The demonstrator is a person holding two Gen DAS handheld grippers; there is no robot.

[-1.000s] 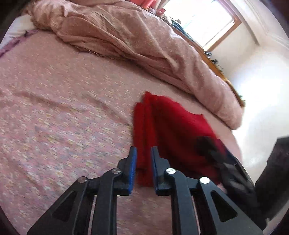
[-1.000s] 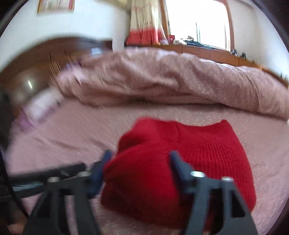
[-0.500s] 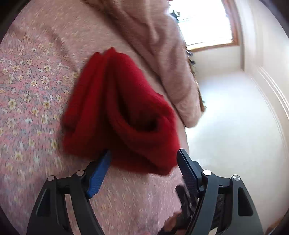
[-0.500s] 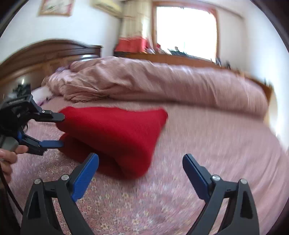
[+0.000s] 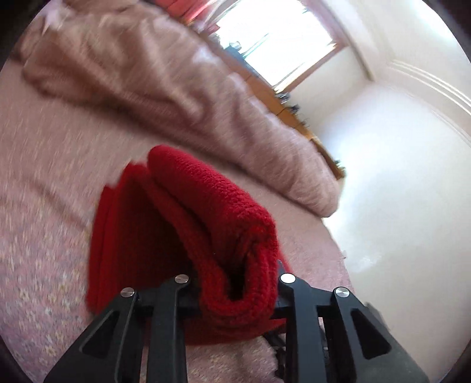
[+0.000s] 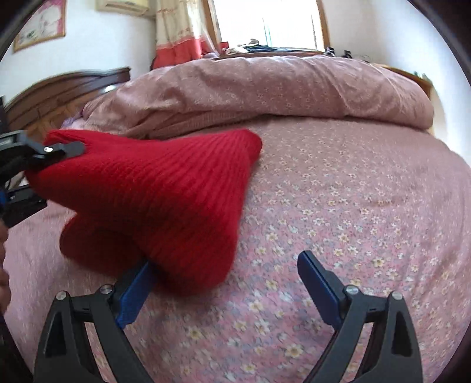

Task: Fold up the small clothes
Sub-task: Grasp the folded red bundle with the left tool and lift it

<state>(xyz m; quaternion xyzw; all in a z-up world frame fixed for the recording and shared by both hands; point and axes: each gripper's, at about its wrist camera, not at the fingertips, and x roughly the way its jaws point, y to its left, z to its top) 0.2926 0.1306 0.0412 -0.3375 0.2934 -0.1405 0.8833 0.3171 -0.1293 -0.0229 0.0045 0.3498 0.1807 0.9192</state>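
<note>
Nearest in the left wrist view, the left gripper [image 5: 235, 282] has just been closing, and its jaws now pinch a thick rolled fold of the red knitted garment [image 5: 188, 235], whose wool bulges out between and over the black fingers and hides the blue pads. The garment runs away from that grip, one end lifted and the rest trailing onto the pink flowered bedsheet [image 5: 44, 265]. In the right wrist view, the right gripper [image 6: 223, 282] stands wide apart with nothing pressed between its pads; its left blue pad is tucked under the near lower bulge of the red garment [image 6: 153, 191], though contact cannot be told for sure, while its right pad hangs over bare flowered sheet [image 6: 353, 206] clear of the cloth. From this side the garment sits toward the left part of the bed, bunched into a rounded wedge, with its far left corner raised and clamped by the left gripper [image 6: 59, 150] at the frame's left edge. A bit of a hand shows low at that same edge, too cut off to say more. Beyond the garment, a pink quilt [image 6: 279, 88] lies heaped in a long roll across the far side of the bed. Farther back are a dark wooden headboard [image 6: 67, 94] at the left, a curtain [image 6: 179, 32], a bright window [image 6: 265, 20] and a framed picture [image 6: 38, 26] on the white wall.
</note>
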